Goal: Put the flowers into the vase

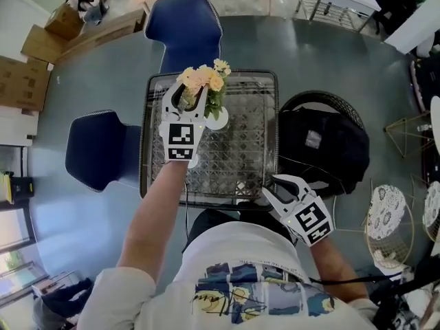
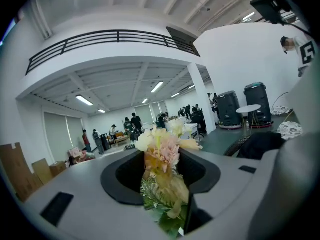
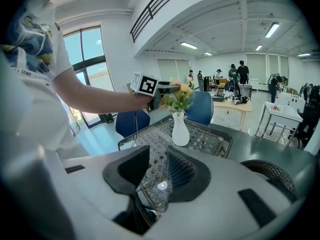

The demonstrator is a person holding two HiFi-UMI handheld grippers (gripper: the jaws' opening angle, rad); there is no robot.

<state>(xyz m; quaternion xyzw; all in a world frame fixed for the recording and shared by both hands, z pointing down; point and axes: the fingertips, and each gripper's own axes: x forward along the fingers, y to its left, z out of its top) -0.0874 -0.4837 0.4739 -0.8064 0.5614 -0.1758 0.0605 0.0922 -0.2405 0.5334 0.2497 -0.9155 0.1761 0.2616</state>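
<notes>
Flowers [image 1: 204, 79]: one bunch, one vase [image 3: 180, 130], one table [image 1: 240, 150].

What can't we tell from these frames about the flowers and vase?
- Whether the stems sit in the vase neck: in the head view the flowers and left gripper cover it; in the right gripper view it is too small.
- Grip: in the left gripper view the jaws stand apart around the flowers, and the blooms hide any contact.
- The vase does not show in the left gripper view.
</notes>
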